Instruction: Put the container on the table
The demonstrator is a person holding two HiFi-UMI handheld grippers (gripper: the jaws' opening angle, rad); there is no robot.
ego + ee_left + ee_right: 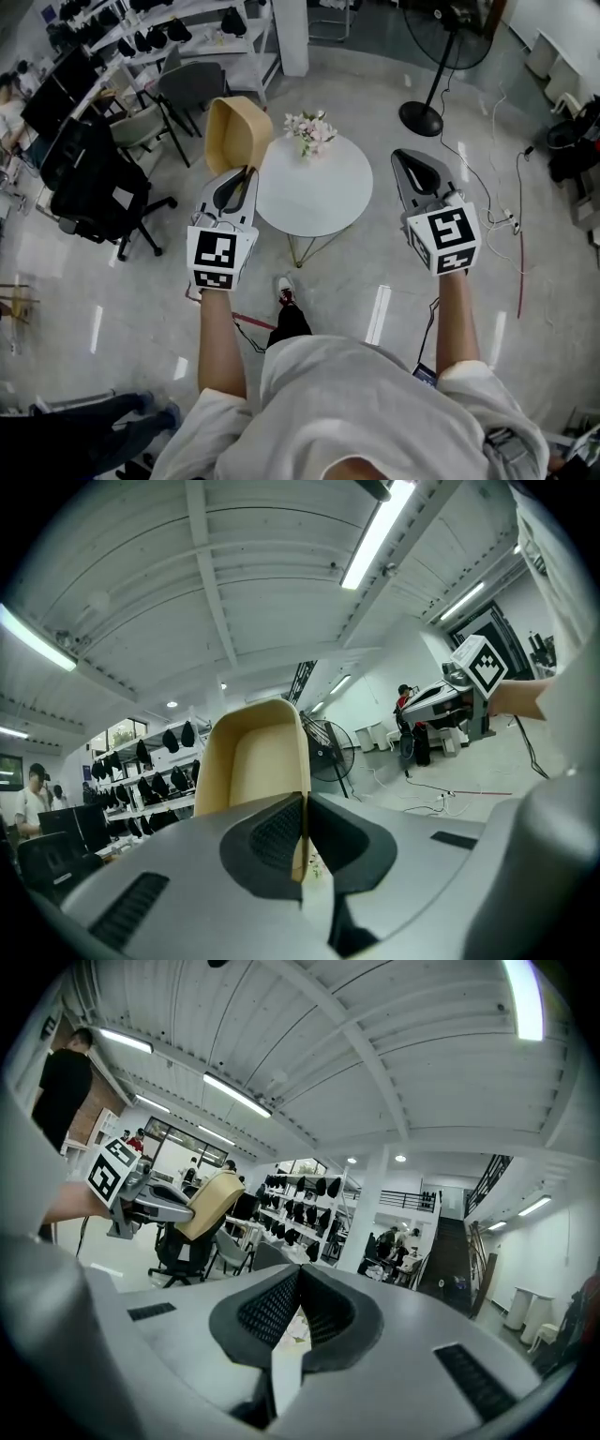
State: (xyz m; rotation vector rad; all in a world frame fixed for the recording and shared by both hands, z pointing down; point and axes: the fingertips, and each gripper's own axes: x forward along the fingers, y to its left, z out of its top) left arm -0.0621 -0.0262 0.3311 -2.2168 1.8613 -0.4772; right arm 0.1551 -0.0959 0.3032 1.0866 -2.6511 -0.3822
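Beside the smooth, round white table (323, 202), the left gripper (248, 173) pinches one thin wall of the container (236, 131). It is a matte beige tub with rounded corners, held tipped in the air. The right gripper (403, 155) has its ribbed jaws pressed together on nothing.

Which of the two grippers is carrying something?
The left gripper: its jaws pinch the tan container's rim. The right gripper is shut on nothing.
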